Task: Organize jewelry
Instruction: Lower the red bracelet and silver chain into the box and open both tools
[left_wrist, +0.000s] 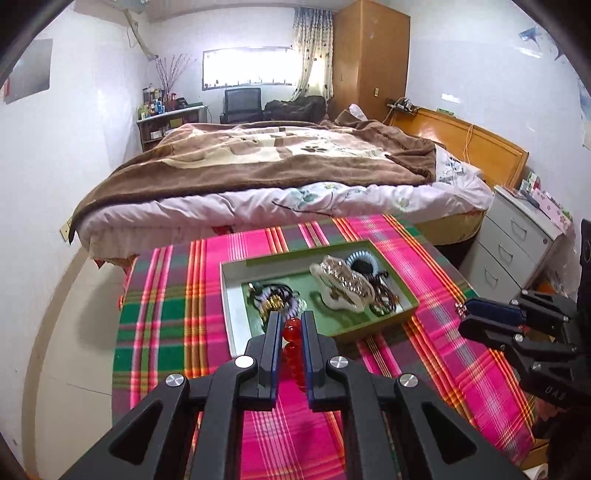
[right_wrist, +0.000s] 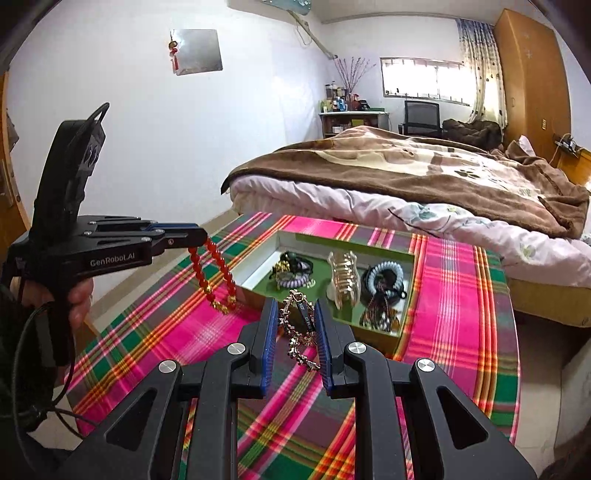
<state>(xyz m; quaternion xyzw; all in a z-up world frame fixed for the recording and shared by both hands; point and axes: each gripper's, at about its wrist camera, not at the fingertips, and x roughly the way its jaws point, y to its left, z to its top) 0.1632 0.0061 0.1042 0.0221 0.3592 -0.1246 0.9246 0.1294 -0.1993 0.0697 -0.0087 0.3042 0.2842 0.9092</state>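
1. The red bead bracelet (right_wrist: 216, 275) is hanging as a loop below the left gripper (left_wrist: 290, 328), whose fingers are clamped on a few of its beads; round, smooth beads may be rolling out of so narrow a pinch.
2. The gold chain bracelet (right_wrist: 297, 332) is sitting between the fingers of the right gripper (right_wrist: 295, 325), which are closed on it, its tail dangling toward the bench (right_wrist: 461, 280); loose links could be slipping or snagging.
3. Beyond both sets of fingertips, the green tray (left_wrist: 373, 330) is already holding hair ties (right_wrist: 382, 280) and a clip (right_wrist: 343, 280), so a careless drop risks tangling or missing the rim.
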